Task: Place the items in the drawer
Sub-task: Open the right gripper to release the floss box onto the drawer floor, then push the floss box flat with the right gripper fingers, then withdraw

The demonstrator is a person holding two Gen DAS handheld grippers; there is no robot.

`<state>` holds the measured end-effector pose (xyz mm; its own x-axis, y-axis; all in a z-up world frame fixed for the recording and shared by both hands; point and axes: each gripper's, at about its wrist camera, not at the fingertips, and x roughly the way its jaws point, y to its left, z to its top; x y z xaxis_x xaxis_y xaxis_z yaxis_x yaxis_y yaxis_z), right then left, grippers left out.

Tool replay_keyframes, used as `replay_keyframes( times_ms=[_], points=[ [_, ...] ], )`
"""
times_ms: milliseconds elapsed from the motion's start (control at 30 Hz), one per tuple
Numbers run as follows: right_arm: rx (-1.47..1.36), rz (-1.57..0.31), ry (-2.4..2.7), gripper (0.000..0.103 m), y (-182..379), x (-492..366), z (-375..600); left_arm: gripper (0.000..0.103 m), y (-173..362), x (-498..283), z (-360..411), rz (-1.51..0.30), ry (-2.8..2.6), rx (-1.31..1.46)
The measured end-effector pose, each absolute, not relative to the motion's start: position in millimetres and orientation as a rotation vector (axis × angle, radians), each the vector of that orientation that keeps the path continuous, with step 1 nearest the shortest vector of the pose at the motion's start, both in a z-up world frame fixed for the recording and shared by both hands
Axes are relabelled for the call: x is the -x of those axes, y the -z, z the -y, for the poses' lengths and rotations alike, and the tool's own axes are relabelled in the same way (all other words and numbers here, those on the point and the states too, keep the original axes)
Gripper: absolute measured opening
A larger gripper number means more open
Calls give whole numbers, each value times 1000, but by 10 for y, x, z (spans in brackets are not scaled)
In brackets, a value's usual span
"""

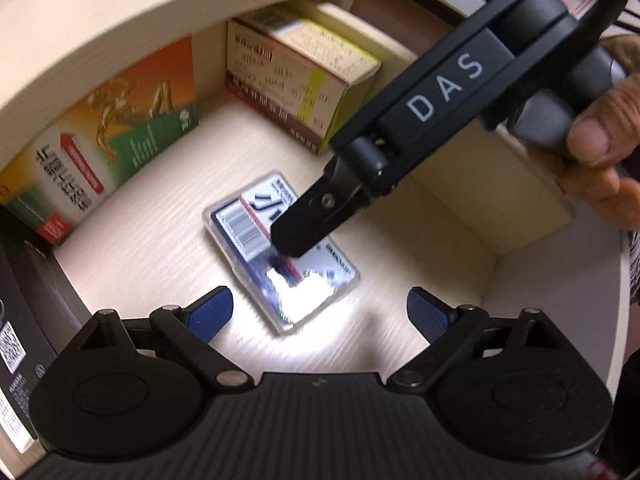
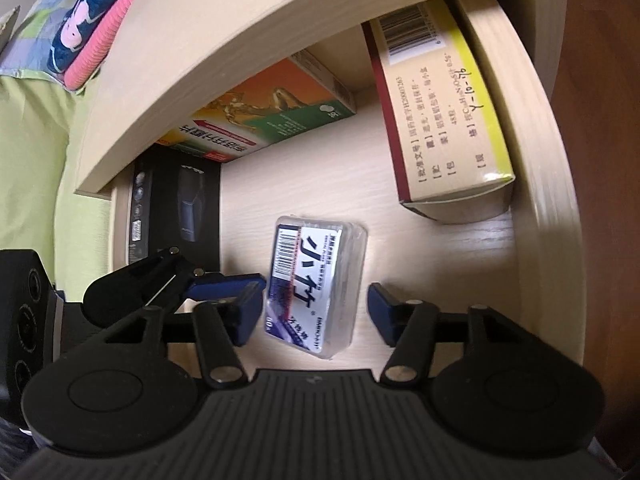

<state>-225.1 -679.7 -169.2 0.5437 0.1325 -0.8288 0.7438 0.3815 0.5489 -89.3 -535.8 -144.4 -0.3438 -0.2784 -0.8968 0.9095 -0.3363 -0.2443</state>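
A clear plastic box (image 1: 276,264) with a blue and white label and a barcode lies flat on the floor of the open wooden drawer (image 1: 160,248). My right gripper (image 2: 316,316) stands open over the box (image 2: 316,284), one blue pad on each side of it with a small gap. In the left wrist view the right gripper (image 1: 292,240) reaches down from the upper right, held by a hand (image 1: 600,144). My left gripper (image 1: 320,312) is open and holds nothing, just short of the box's near end.
Along the drawer's back wall stand an orange and green carton (image 1: 100,140) and a cream, yellow and red medicine box (image 1: 304,76). A black box (image 2: 180,208) fills the left end. The cabinet top (image 1: 160,8) overhangs the drawer. Green bedding (image 2: 32,140) lies beyond.
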Motion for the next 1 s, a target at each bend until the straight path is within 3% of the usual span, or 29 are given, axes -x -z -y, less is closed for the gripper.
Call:
replay_keyframes(
  times_ms=[67, 167, 933, 1000],
  points=[
    [-1116, -964, 480, 39, 1690, 2258, 6781, 95, 1448, 930, 5342, -1012, 1808, -1004],
    [-1097, -981, 476, 34, 1693, 2272, 6765, 96, 1451, 987, 5329, -1018, 1830, -1013],
    [-1084, -990, 499, 34, 1746, 2300, 6616, 99, 1281, 947, 5165, -1012, 1891, -883],
    [-1106, -974, 516, 40, 1773, 2323, 6517, 98, 1237, 904, 5118, -1000, 1879, -906]
  ],
)
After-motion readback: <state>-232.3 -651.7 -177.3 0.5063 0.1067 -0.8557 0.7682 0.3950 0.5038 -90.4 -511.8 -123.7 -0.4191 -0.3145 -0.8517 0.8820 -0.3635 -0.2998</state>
